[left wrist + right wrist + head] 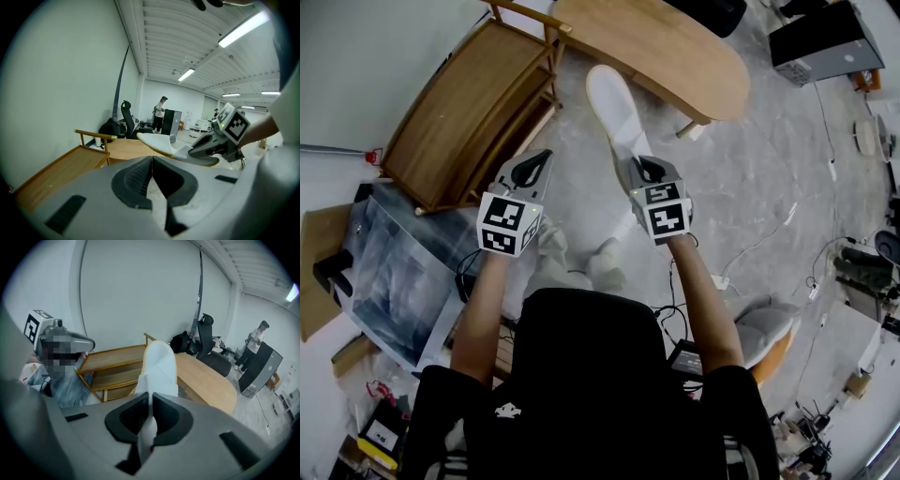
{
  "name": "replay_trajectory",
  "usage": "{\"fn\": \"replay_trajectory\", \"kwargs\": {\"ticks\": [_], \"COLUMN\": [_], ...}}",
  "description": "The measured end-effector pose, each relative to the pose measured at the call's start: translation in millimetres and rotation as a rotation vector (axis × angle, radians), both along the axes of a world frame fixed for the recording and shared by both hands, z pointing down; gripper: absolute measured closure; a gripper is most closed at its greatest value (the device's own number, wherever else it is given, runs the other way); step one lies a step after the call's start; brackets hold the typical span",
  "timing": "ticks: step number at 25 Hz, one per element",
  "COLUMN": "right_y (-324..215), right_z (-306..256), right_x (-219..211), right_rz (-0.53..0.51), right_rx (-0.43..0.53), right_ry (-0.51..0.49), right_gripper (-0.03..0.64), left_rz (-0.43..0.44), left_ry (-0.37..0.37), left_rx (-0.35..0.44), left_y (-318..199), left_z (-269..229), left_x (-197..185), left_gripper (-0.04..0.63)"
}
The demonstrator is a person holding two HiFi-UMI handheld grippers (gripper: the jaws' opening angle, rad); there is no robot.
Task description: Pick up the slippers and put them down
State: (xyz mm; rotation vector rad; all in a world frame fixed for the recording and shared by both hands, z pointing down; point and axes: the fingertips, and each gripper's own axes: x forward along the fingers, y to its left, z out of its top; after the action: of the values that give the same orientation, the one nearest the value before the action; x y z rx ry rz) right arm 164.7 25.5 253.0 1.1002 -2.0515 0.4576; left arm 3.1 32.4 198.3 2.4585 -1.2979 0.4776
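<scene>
one white slipper (614,101) is in sight, two tongs, one wooden rack (459,112), one curved wooden table (666,47), one black computer tower (820,42) and one black office chair (205,326). the slipper is off the grey floor (750,178), held in the air in front of the person. in the head view it lies between the rack and the table, its long sole pointing away from the person. the rack stands on the left against the wall, and the table stands just beyond the slipper's far end. white cables (769,234) trail over the floor on the right, well apart from the slipper. a person (255,341) stands far off by the tower. nothing lies between the slipper and the floor under it. the right tongs (645,169) are squeezed nearly together on a thin white part of the slipper, which runs up between the two pads in the right gripper view (151,401). the left tongs (539,157) sit beside them with the pads pressed together and nothing in between (152,161), clear of the slipper.
</scene>
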Motion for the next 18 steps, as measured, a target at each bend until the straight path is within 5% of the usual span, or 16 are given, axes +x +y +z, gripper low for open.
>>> {"fn": "replay_trajectory", "kwargs": {"ticks": [18], "right_y": [4], "right_z": [89], "right_x": [62], "right_rz": [-0.034], "right_rx": [-0.037], "right_ry": [-0.027], "right_gripper": [0.606], "left_rz": [-0.005], "left_ry": [-0.06], "left_rx": [-0.08], "left_y": [7], "left_z": [113], "left_x": [73], "left_gripper": [0.589]}}
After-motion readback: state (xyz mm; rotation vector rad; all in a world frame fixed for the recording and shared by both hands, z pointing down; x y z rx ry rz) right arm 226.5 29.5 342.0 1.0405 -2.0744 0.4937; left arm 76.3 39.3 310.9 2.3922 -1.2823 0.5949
